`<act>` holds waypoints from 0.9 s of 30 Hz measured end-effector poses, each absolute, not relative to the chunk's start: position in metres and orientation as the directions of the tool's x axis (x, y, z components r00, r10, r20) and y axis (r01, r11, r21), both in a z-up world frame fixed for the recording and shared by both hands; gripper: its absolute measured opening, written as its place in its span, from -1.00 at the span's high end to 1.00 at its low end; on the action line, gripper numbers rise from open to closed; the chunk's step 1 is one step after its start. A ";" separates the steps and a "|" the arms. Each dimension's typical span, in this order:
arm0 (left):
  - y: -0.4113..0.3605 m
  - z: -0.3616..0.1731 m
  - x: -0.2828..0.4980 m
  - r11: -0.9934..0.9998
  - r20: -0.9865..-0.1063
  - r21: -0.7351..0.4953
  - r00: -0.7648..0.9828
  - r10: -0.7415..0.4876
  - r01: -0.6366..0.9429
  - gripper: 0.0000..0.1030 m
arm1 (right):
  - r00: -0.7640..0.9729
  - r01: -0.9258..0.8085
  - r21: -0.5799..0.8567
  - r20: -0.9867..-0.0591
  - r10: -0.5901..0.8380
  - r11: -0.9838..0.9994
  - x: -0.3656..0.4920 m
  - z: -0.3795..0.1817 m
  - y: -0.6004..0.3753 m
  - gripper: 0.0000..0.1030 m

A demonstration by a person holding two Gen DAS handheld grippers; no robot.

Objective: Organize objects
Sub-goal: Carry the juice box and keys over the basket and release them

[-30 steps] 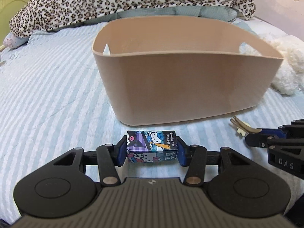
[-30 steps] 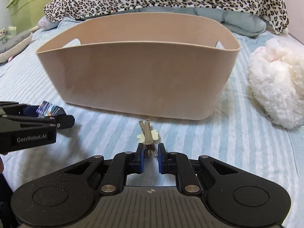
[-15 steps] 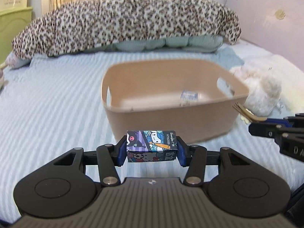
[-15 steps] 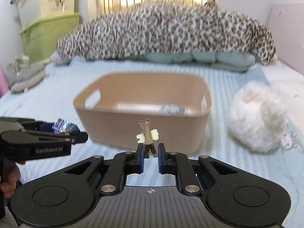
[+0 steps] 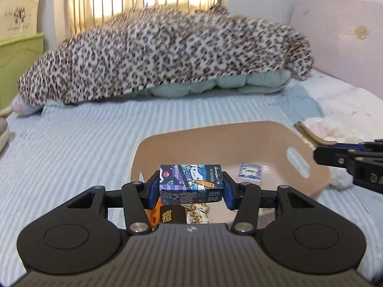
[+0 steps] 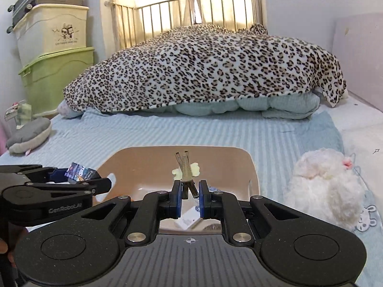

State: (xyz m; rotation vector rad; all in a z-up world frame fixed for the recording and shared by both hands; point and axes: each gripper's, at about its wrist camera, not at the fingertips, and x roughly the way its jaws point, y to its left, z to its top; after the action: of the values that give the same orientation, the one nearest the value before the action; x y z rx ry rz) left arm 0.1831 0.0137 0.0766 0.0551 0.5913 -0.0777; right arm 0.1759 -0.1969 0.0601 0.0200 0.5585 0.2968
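My left gripper (image 5: 191,189) is shut on a small cartoon-printed box (image 5: 191,183) and holds it above the near edge of the tan plastic basket (image 5: 239,131). My right gripper (image 6: 190,197) is shut on a gold hair clip (image 6: 185,171) with a pale flower, held over the same basket (image 6: 148,157). Inside the basket lie a small blue-white packet (image 5: 250,171), an orange item (image 5: 154,211), a dark packet (image 5: 172,215) and a patterned packet (image 5: 197,212). The left gripper with its box (image 6: 80,171) shows at left in the right wrist view.
The basket sits on a blue striped bed sheet (image 5: 71,148). A leopard-print blanket (image 6: 203,67) lies across the back. A white fluffy plush (image 6: 323,186) is right of the basket. A grey plush (image 6: 28,136) and stacked storage bins (image 6: 52,47) are at left.
Both grippers rose from the bed beside the basket and moved over it, carrying the box and the hair clip. The basket's inside came into view below them.
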 end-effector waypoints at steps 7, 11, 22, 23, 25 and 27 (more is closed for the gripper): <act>0.013 0.051 0.230 0.995 -0.620 0.065 0.785 -0.023 0.080 -0.02 | 0.774 -0.238 0.087 -0.585 0.243 0.967 0.211 0.029 -0.191 0.76; 0.006 0.032 0.246 0.990 -0.652 0.116 0.758 0.014 0.082 -0.02 | 0.745 -0.227 0.082 -0.628 0.227 0.971 0.223 0.012 -0.187 0.76; 0.003 0.022 0.248 0.990 -0.691 0.116 0.722 0.020 0.083 -0.33 | 0.707 -0.208 0.093 -0.673 0.216 0.974 0.225 0.012 -0.191 0.06; 0.004 0.026 0.247 0.991 -0.696 0.111 0.718 0.024 0.074 -0.57 | 0.716 -0.201 0.104 -0.663 0.219 0.974 0.221 0.017 -0.194 -0.08; 0.007 0.034 0.242 0.993 -0.694 0.101 0.720 0.022 0.067 -0.72 | 0.718 -0.198 0.116 -0.659 0.225 0.973 0.216 0.025 -0.197 -0.17; 0.008 0.041 0.236 0.992 -0.689 0.101 0.725 0.019 0.070 -0.73 | 0.720 -0.198 0.111 -0.657 0.221 0.974 0.209 0.032 -0.198 -0.43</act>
State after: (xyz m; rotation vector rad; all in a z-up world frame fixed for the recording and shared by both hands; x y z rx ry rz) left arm 0.2361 0.0081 0.0407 0.1231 0.7601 -0.0284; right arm 0.2086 -0.1977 0.0325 0.0332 0.7305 0.2319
